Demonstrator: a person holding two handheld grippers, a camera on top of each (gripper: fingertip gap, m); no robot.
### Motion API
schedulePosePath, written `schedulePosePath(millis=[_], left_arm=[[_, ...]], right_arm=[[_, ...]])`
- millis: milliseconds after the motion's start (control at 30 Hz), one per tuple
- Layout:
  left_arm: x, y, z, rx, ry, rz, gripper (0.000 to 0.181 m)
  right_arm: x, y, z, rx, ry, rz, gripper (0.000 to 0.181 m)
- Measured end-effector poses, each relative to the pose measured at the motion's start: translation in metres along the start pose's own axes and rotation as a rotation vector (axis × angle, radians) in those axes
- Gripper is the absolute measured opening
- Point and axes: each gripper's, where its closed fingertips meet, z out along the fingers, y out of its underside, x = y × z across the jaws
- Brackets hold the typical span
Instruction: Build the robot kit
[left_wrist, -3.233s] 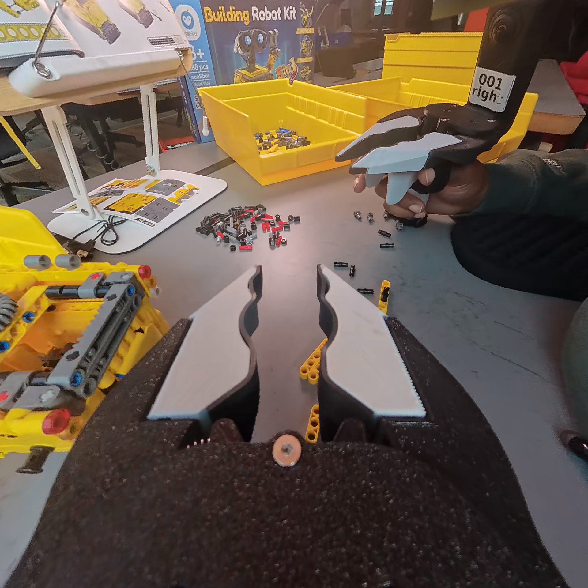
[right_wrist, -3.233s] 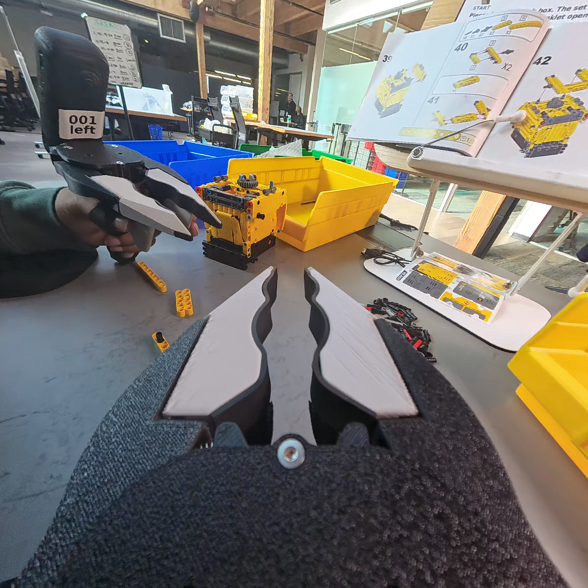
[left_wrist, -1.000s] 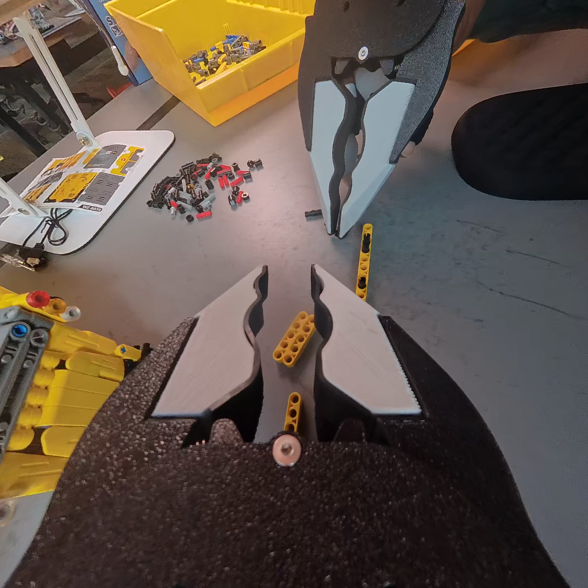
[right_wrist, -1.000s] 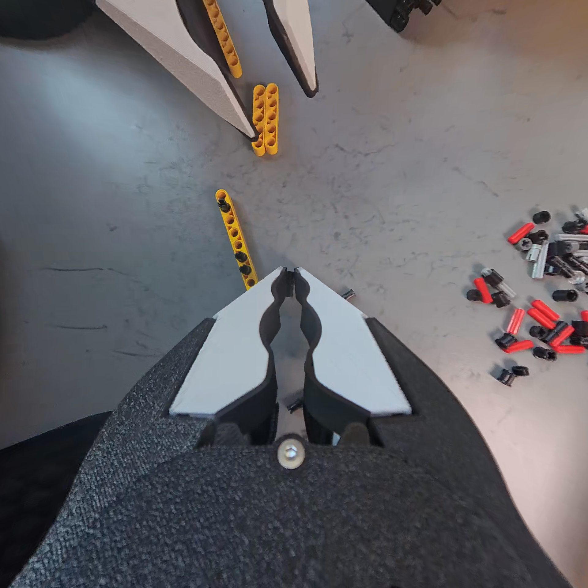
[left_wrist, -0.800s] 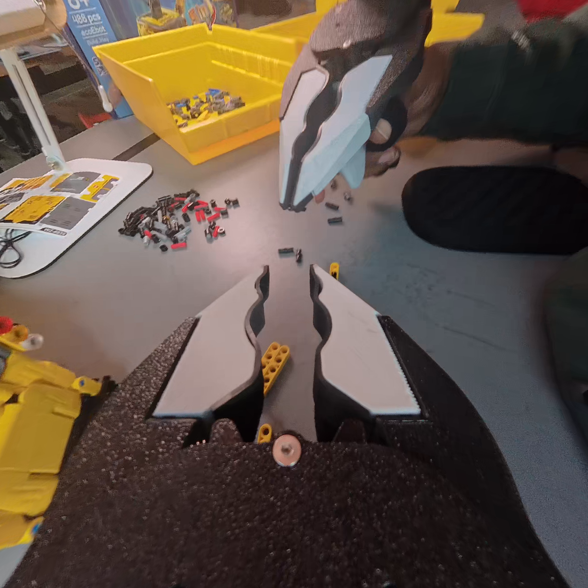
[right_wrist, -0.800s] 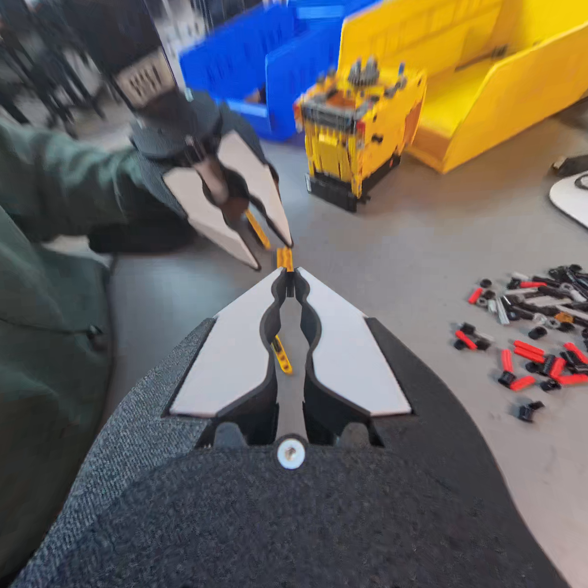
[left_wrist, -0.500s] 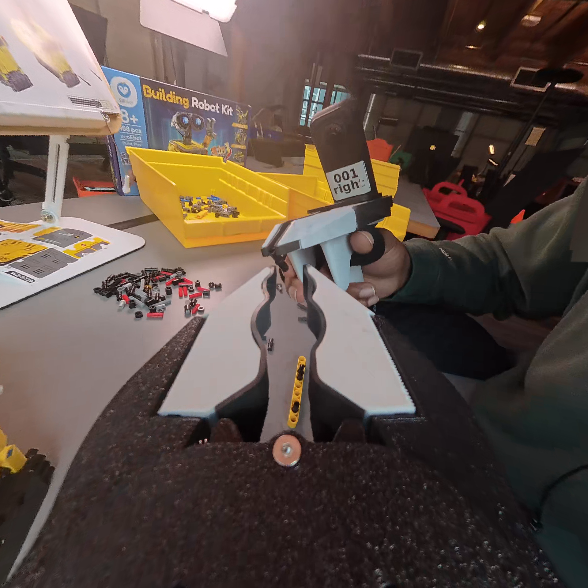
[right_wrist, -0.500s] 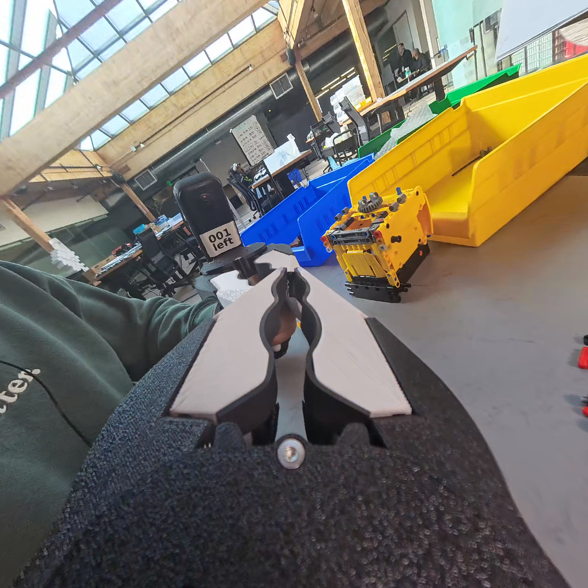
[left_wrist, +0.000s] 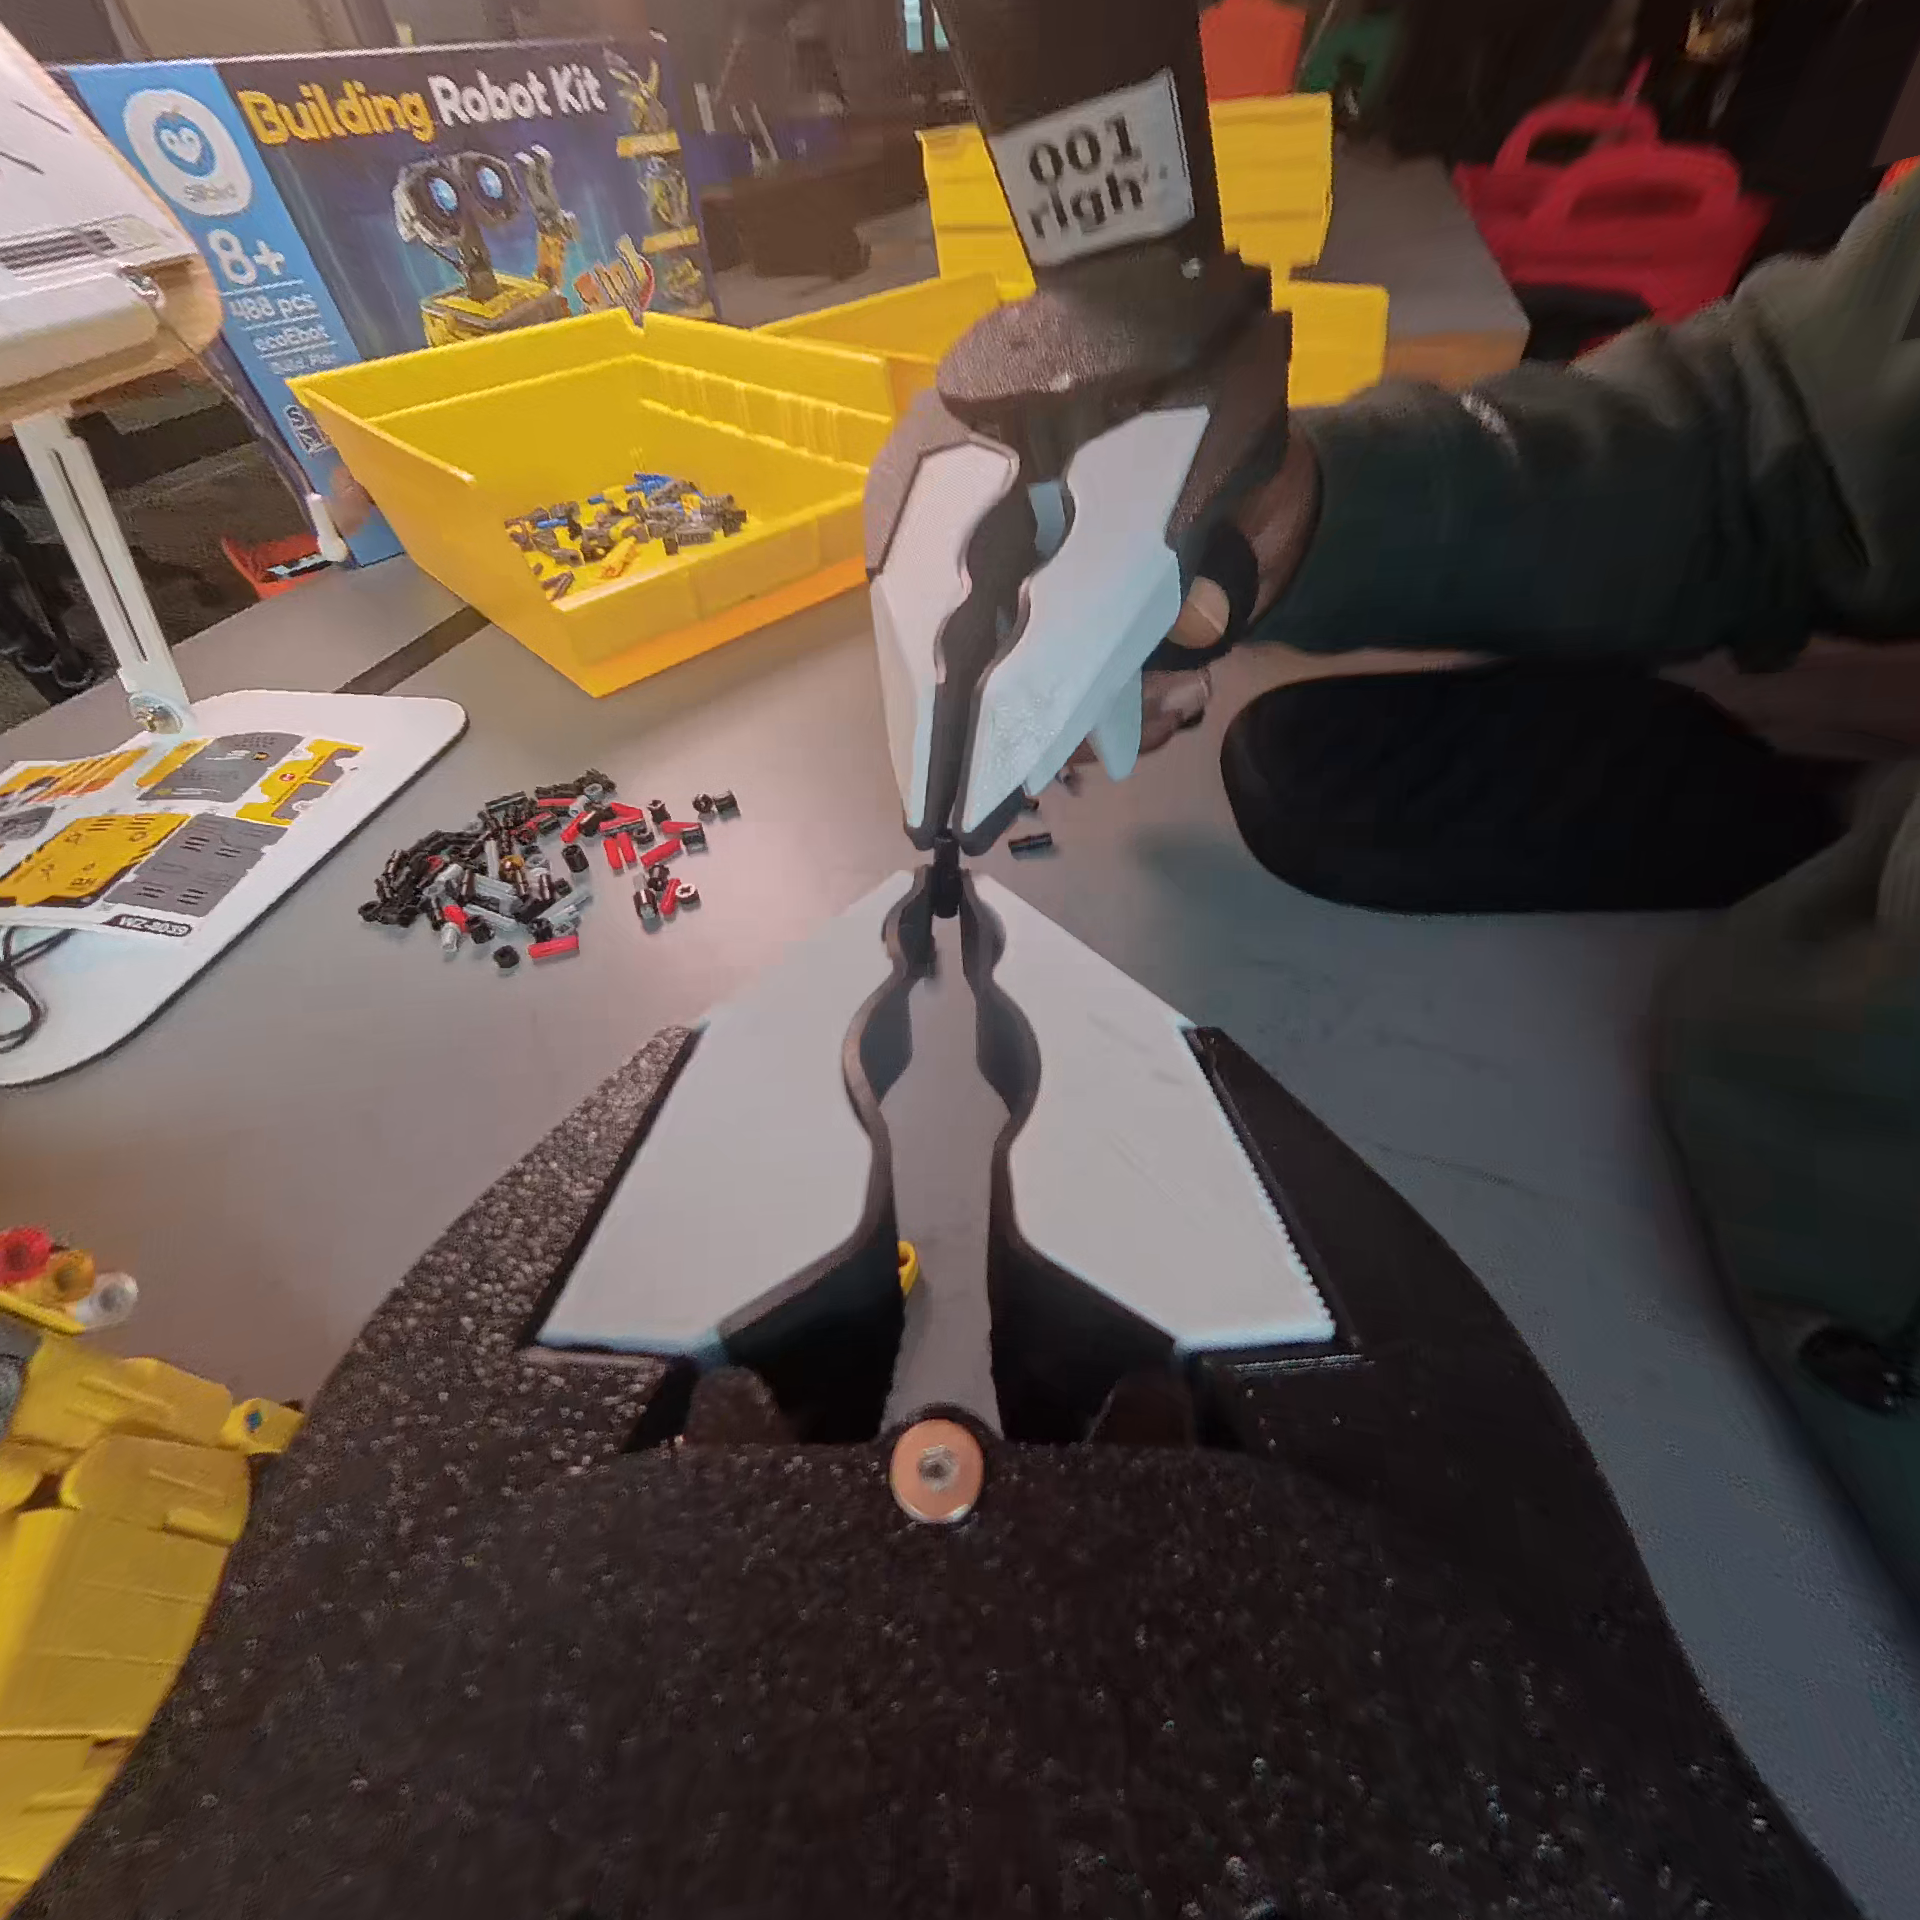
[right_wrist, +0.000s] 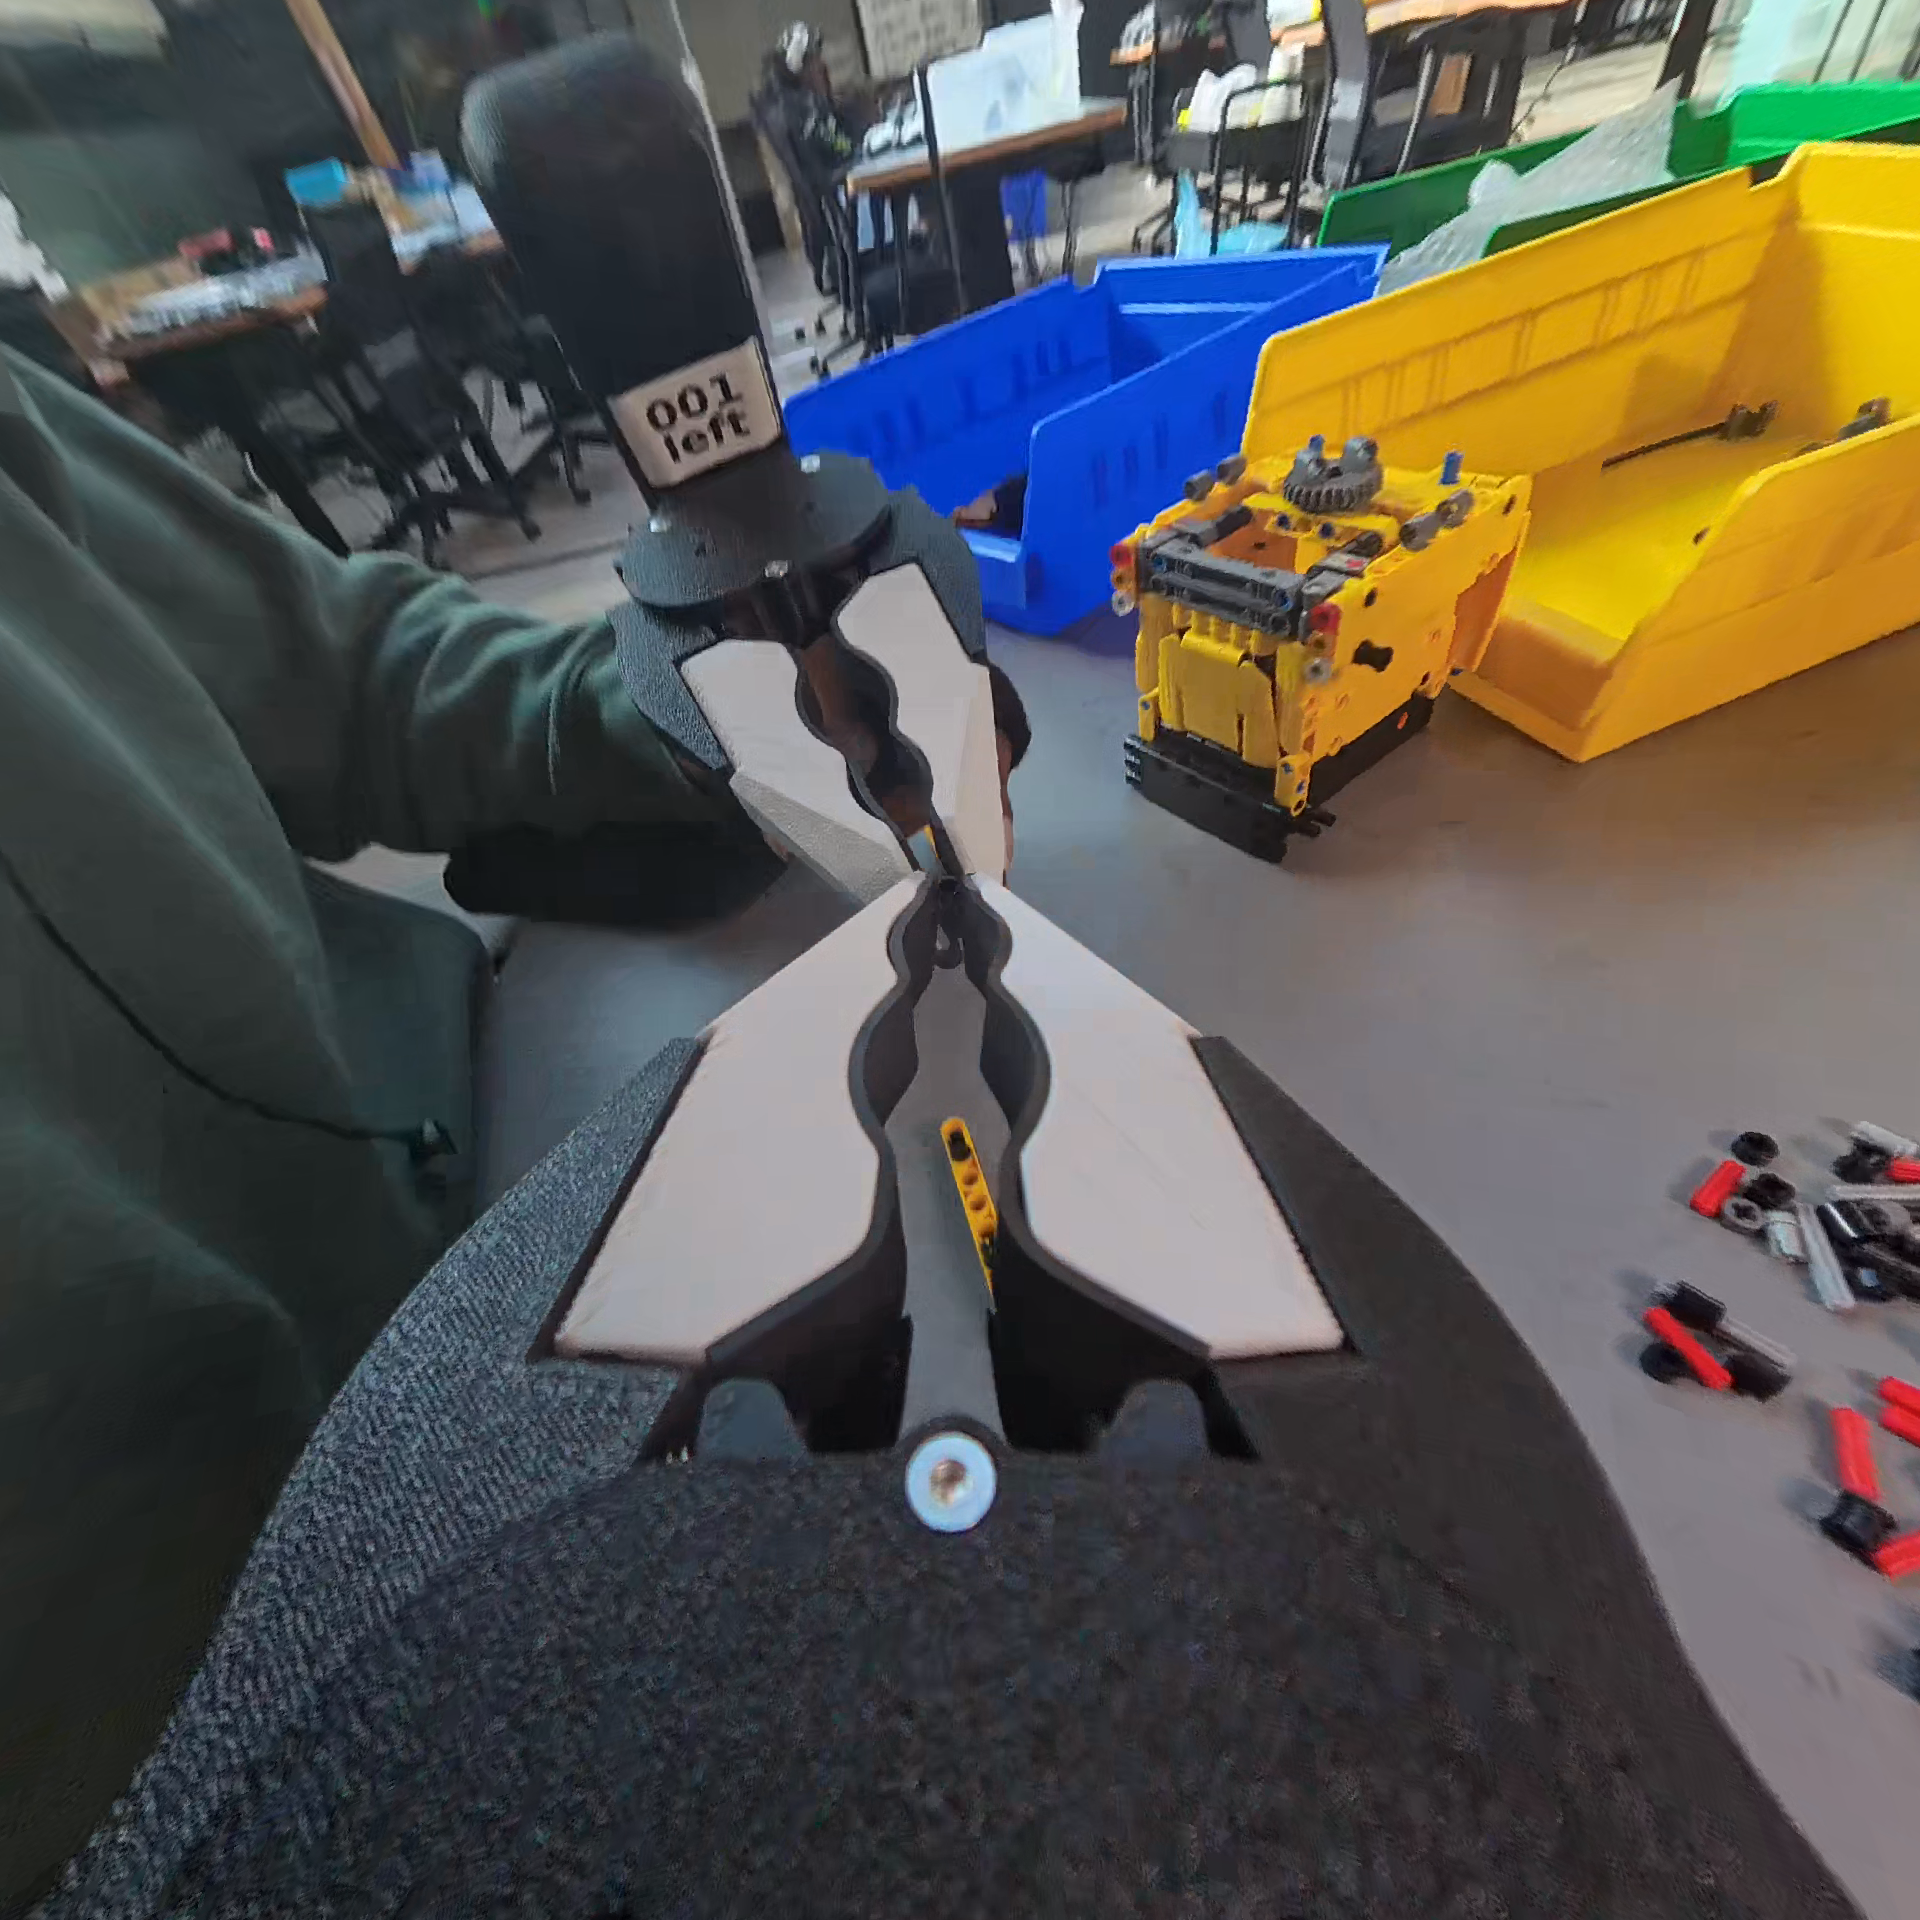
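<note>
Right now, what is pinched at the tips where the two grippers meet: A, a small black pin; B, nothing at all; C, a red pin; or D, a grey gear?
A: in the left wrist view a small black pin sits between the tips of the right gripper and the left gripper, both closed to a narrow gap.

Dim open workshop: wooden desks (right_wrist: 987, 145) and black office chairs (right_wrist: 416, 343) behind the grey table (right_wrist: 1455, 987).

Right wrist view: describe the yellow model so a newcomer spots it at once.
Find the big yellow bin at far right. The model stands just left of it, before the blue bin. Unlike the bins, it is brick-built, with a grey gear on top.
</note>
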Motion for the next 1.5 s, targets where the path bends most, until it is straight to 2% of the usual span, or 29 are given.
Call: schedulePosePath(millis=[133, 267, 400, 700, 1000, 1300, 1500], left_arm=[[0.013, 0.023, 0.008, -0.14, 0.021, 0.183, 0.003], [0.02, 0.033, 0.013, -0.193, 0.047, 0.228, 0.004], [0.02, 0.037, 0.014, -0.207, 0.05, 0.227, 0.004], [0.017, 0.027, 0.01, -0.134, 0.047, 0.156, 0.004], [0.01, 0.025, 0.009, -0.156, 0.039, 0.155, 0.003], [0.017, 0.033, 0.007, -0.2, 0.073, 0.153, 0.003], [0.017, 0.033, 0.005, -0.197, 0.076, 0.132, 0.004]], right_arm=[[-0.008, 0.029, -0.002, -0.213, -0.027, -0.148, 0.003], [-0.01, 0.045, -0.003, -0.31, -0.045, -0.186, 0.005], [-0.009, 0.048, -0.001, -0.314, -0.035, -0.202, 0.004], [-0.008, 0.038, -0.003, -0.235, -0.03, -0.221, 0.003], [-0.003, 0.035, 0.001, -0.308, -0.043, -0.263, 0.004], [-0.009, 0.044, 0.004, -0.455, -0.097, -0.423, 0.004], [-0.01, 0.043, 0.006, -0.472, -0.089, -0.432, 0.003]])
